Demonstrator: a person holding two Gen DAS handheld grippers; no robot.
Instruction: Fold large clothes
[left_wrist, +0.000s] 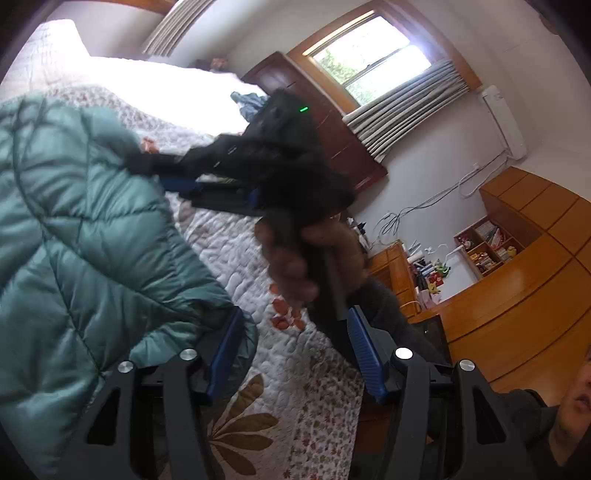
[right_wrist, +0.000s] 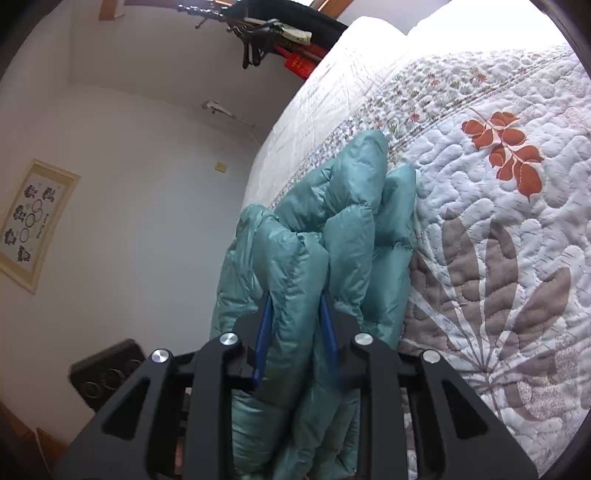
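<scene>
Teal quilted jacket (right_wrist: 314, 258) lifted over the bed (right_wrist: 498, 221), bunched between clamped jaws of right gripper (right_wrist: 295, 325), with left gripper (left_wrist: 291, 354) gaping beside its hem (probably poised to catch a corner for folding).

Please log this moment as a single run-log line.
left gripper: open, beside jacket | right gripper: shut on jacket | surface: quilted bed
</scene>
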